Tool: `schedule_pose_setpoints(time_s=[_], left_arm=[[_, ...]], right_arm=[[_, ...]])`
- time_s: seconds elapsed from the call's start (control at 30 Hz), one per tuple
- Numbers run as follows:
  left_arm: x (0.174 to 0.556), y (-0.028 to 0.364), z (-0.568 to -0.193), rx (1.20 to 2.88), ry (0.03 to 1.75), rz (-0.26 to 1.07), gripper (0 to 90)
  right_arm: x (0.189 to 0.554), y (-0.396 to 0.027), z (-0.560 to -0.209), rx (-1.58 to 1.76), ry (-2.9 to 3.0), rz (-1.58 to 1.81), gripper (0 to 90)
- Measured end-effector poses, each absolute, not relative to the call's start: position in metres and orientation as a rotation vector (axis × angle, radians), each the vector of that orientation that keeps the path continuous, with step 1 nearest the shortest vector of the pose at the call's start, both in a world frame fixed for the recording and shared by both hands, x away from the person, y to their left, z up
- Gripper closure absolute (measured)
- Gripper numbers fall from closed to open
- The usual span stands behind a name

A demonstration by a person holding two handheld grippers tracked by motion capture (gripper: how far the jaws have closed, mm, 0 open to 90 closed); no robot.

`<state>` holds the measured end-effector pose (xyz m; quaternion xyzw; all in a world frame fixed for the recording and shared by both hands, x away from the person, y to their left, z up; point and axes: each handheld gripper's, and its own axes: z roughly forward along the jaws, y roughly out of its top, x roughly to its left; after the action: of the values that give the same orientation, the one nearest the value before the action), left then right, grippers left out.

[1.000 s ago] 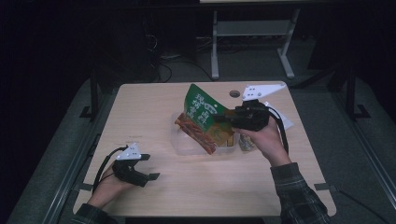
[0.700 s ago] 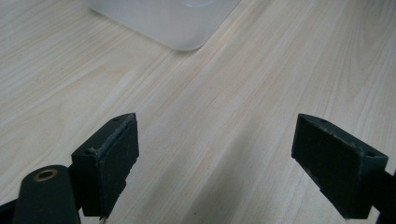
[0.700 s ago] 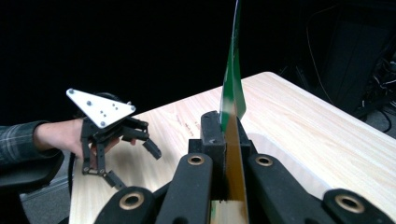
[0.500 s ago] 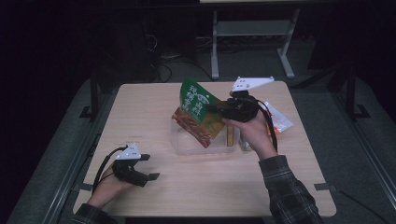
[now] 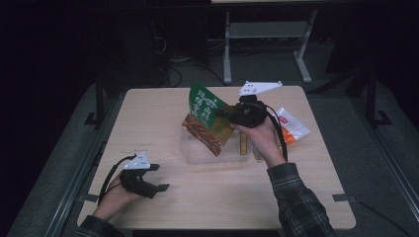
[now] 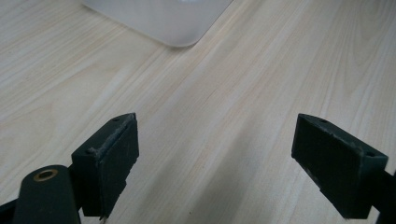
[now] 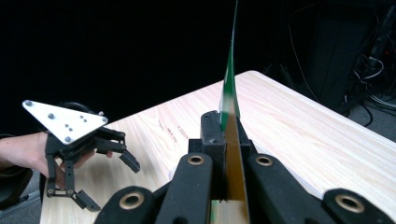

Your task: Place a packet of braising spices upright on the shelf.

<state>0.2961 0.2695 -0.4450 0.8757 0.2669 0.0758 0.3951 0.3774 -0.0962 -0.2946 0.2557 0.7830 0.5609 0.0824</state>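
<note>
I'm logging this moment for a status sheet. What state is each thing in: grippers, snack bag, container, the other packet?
Right gripper: shut on the green snack bag.
Green snack bag: lifted, tilted above the container.
Left gripper: open, empty, low on the table.
Clear container: on the table, lidless.
Orange-and-white packet: flat on the table.

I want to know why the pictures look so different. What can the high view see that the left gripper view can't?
High view alone: the right tongs shut on a green snack bag held up over the table, a white and orange packet, and both of the person's hands.

Left gripper view alone: a close look at the left tongs, open with nothing between them.

Both: the wooden table and the clear plastic box.
</note>
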Motion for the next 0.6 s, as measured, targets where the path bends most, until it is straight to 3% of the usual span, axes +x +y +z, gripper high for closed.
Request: schedule_pose_setpoints(time_s=[0.6], left_arm=[[0.295, 0.265, -0.447, 2.235, 0.661, 0.184, 14.4]], right_arm=[[0.386, -0.078, -0.308, 0.791, 2.362, 1.562, 90.0]])
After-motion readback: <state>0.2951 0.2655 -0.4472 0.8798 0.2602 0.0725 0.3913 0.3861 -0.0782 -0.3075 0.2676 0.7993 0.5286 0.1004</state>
